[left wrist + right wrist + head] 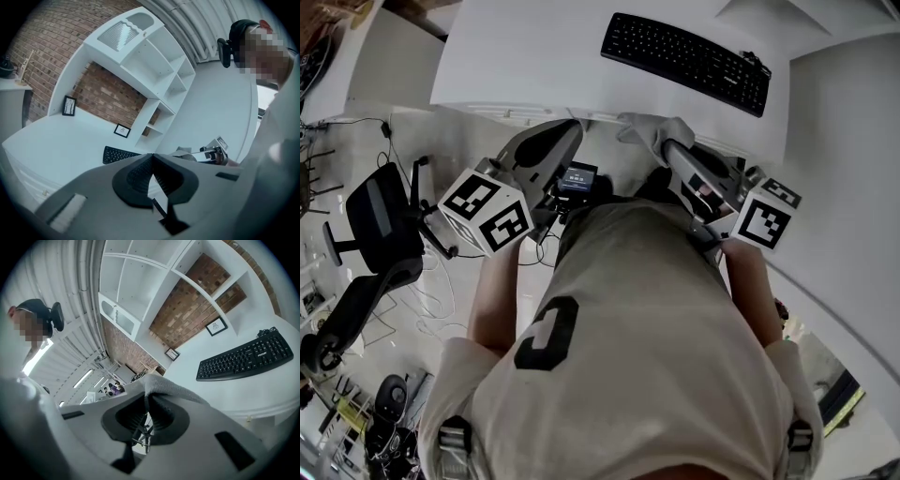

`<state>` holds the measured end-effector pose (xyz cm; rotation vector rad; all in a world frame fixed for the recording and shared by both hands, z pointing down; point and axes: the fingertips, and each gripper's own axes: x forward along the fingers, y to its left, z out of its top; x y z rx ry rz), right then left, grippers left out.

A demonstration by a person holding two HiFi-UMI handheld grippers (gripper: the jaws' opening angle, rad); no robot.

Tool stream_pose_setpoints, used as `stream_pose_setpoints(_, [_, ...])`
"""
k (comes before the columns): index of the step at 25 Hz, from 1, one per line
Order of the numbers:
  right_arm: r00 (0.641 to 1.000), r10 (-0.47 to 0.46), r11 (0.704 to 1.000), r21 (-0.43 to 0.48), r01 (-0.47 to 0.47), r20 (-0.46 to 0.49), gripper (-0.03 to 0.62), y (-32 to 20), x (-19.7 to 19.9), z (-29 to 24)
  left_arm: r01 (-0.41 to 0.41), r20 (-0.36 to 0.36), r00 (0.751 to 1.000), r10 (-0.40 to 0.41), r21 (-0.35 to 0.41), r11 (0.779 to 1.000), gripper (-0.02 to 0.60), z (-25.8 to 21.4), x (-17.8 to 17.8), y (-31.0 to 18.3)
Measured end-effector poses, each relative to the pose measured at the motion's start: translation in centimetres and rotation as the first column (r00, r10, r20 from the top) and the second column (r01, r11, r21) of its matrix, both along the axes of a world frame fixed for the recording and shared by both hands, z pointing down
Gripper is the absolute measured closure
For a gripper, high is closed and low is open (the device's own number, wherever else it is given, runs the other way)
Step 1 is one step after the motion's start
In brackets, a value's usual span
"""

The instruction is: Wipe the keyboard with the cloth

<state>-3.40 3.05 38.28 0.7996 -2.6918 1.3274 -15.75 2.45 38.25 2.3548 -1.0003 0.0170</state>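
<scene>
At the far left of the head view, a black wheeled office chair (380,225) is seen on the pale floor, with cables lying around it. Next to it, the grey plastic left gripper (572,129) is held up by the person, its black-and-white marker cube (486,211) towards the chair and its tips at the near edge of the white desk (525,56). In the left gripper view, the jaws are seen pressed together at their tips and nothing is held between them. A small dark display (578,178) is seen between the two grippers, close to the person's pale T-shirt (637,319).

Further right, the grey plastic right gripper (146,397) is held just beside the left one, also at the desk's near edge. Its jaws are seen closed on a grey textured cloth (173,389), which is pinched at the tips and draped over the upper jaw. The cloth is kept off the desk surface.

The black computer keyboard (686,61) is found on the far right part of the desk, lying at an angle, well apart from both grippers and untouched by the cloth. Behind it, small black-framed pictures (216,326) are stood against a red brick wall (192,310) under white shelves (140,277).
</scene>
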Motion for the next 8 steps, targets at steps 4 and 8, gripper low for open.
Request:
stream_pose_setpoints(4, [0.999, -0.045, 0.999, 0.018, 0.045, -0.006, 0.580, 1.4, -2.0, -0.4, 0.012, -0.001, 1.000, -0.012, 0.004, 1.000, 0.577, 0.0, -1.5, 1.3])
stream_pose_setpoints(8, [0.996, -0.084, 0.996, 0.028, 0.085, -0.016, 0.580, 2.6, -3.4, -0.7, 0.026, -0.011, 1.000, -0.026, 0.003, 1.000, 0.577, 0.1, -2.6, 2.1])
